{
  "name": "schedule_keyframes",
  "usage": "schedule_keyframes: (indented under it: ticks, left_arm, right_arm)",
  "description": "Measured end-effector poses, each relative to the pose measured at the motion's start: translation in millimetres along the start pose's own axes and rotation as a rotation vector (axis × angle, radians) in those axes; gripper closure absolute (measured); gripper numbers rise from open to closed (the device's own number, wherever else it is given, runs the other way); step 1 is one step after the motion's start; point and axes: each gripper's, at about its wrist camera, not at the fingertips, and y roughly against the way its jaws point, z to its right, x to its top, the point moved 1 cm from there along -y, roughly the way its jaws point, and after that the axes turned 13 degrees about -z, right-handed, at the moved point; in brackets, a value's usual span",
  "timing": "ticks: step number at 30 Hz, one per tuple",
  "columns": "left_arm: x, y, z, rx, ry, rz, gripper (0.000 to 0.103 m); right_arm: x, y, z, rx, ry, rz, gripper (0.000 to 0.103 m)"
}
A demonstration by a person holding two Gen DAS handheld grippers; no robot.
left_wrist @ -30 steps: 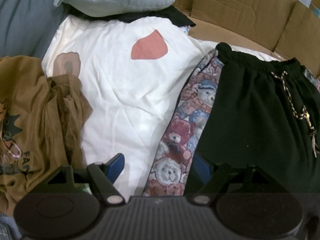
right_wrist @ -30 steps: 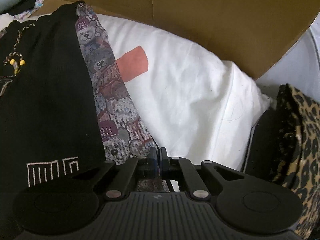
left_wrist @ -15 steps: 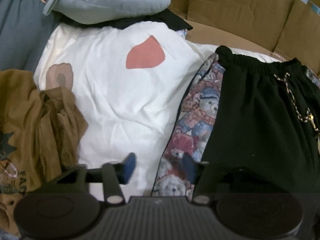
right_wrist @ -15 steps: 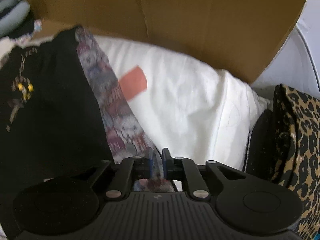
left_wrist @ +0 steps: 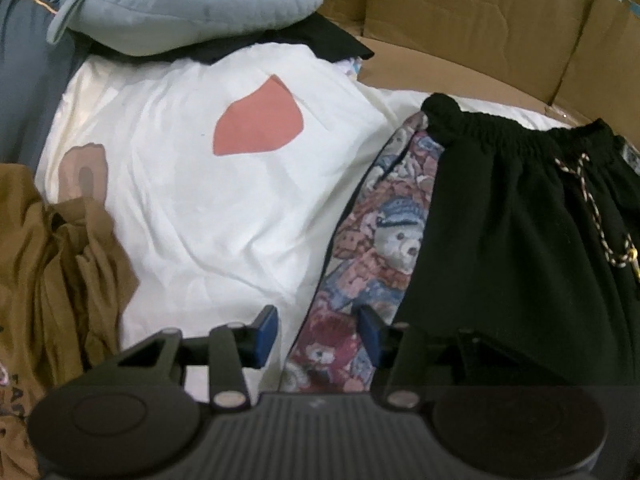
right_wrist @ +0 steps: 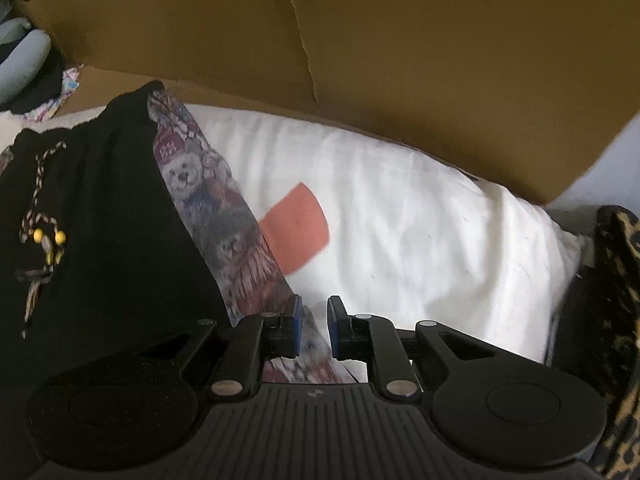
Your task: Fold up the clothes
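Note:
Black shorts point(left_wrist: 516, 248) with a teddy-bear print side panel point(left_wrist: 384, 240) and a braided drawstring lie flat on a white sheet point(left_wrist: 208, 208). My left gripper point(left_wrist: 318, 330) is open, its blue pads on either side of the lower bear panel. In the right wrist view the shorts point(right_wrist: 104, 240) lie at the left with their other bear panel point(right_wrist: 224, 240). My right gripper point(right_wrist: 314, 328) stands partly open over the lower end of that panel, jaws a small gap apart with nothing between them.
A brown T-shirt point(left_wrist: 48, 288) is bunched at the left. A blue neck pillow point(left_wrist: 188, 4) lies on dark cloth at the back. Cardboard walls point(right_wrist: 360, 60) stand behind the sheet. A leopard-print cloth point(right_wrist: 616, 320) is at the right edge.
My right gripper was shut on the bear panel's edge and has now opened, letting it go. My left gripper has moved right and narrowed around its bear panel.

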Motion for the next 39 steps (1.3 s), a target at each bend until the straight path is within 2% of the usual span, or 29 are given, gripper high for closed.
schedule_keyframes:
  ticks: [6, 8, 10, 21, 23, 25, 27, 32, 39]
  left_arm:
    - [4, -8, 6, 0.017, -0.019, -0.010, 0.055]
    - [4, -10, 6, 0.024, -0.026, -0.013, 0.054]
    - [4, -10, 5, 0.019, -0.024, -0.011, 0.054]
    - [4, -6, 3, 0.005, -0.037, 0.002, 0.059]
    - [4, -4, 1, -0.002, -0.032, 0.013, 0.063]
    - [5, -2, -2, -0.006, -0.027, 0.021, 0.065]
    - [8, -2, -5, -0.008, -0.025, 0.025, 0.068]
    - [12, 2, -14, -0.004, -0.015, 0.049, 0.072]
    - [19, -2, -24, -0.019, 0.012, 0.054, 0.073]
  right_arm:
    - [10, -12, -12, 0.004, 0.018, -0.004, 0.086]
    - [9, -12, -17, 0.006, 0.041, -0.001, 0.083]
    - [7, -11, -22, 0.005, 0.074, 0.003, 0.075]
    - [18, -24, -23, -0.004, 0.114, -0.049, 0.073]
    - [19, -25, -25, -0.013, 0.138, -0.060, 0.075]
    - [19, -24, -32, -0.037, 0.174, -0.064, 0.092]
    - [17, -24, -39, -0.075, 0.200, -0.058, 0.099]
    - [16, -20, -34, -0.095, 0.166, -0.032, 0.102]
    - [15, -19, -30, -0.105, 0.157, -0.028, 0.102]
